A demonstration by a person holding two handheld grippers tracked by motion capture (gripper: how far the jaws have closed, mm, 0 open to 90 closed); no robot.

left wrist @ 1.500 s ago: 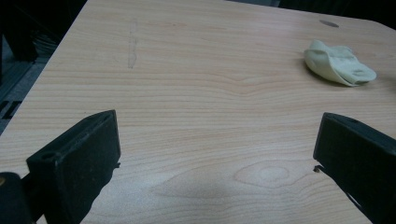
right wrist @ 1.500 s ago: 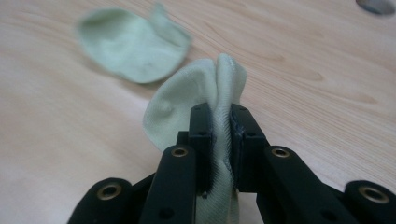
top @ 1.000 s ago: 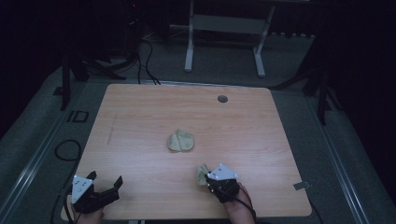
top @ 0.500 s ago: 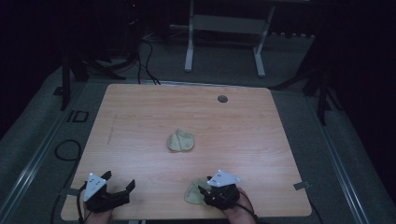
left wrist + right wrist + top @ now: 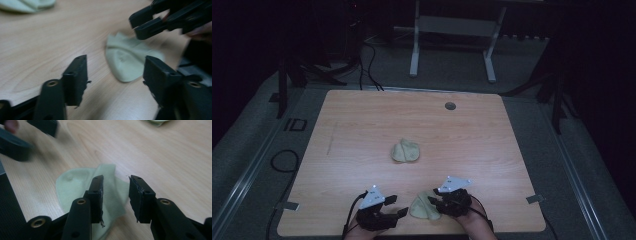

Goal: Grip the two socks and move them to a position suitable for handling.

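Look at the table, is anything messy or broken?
Nothing is broken or spilled. The pale green cloth by the near edge of the table lies rumpled rather than flat, between the left gripper and right gripper. A second cloth sits bunched at mid-table.

Readable marks: one

On the grey floor just left of the tabletop, dark block marks read roughly as "ID"; no other lettering, label or number can be made out.
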